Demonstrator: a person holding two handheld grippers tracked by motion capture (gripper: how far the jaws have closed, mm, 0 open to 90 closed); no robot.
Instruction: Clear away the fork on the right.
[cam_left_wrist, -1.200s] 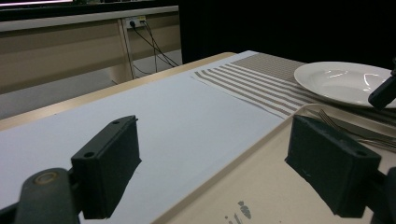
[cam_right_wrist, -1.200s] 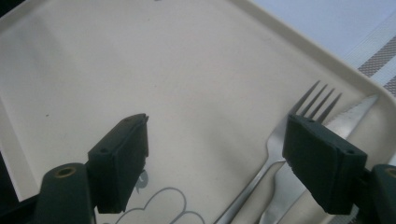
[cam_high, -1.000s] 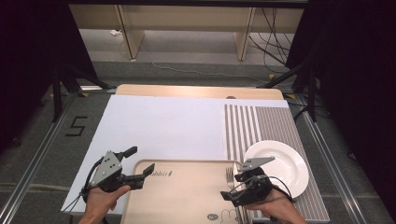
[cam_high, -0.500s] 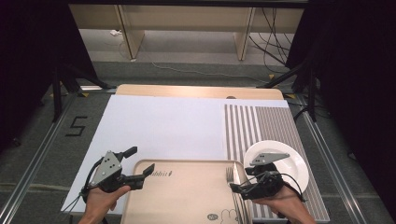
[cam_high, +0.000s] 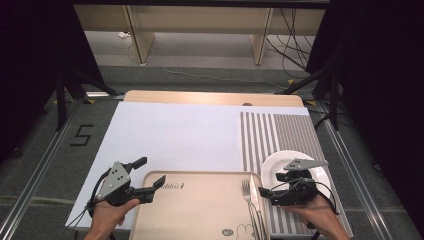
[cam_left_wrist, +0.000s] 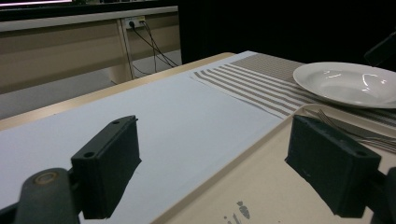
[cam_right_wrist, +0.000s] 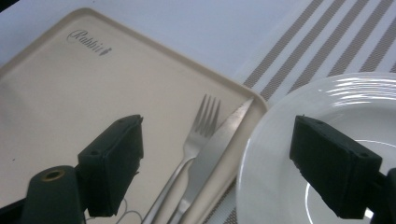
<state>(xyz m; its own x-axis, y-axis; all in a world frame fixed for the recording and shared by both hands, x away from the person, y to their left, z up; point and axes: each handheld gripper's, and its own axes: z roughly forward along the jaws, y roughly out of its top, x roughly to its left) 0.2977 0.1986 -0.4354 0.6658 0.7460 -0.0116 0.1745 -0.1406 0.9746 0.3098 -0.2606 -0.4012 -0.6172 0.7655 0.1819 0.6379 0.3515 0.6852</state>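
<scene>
A beige tray lies at the table's near edge. Along its right side rest a fork and a knife. A white plate sits on the striped placemat just right of the tray. My left gripper is open and straddles the tray's far left corner; in its own view its jaws frame the tray edge. My right gripper is open above the plate's left rim. In its own view its open jaws span the fork, the knife and the plate.
A large white sheet covers the table's left and middle. The wooden table edge shows beyond it. Floor, cables and shelving legs lie past the far side, and metal rails run along both sides of the table.
My right gripper has turned and shifted slightly right, over the plate's left rim. The left gripper has stayed in place.
</scene>
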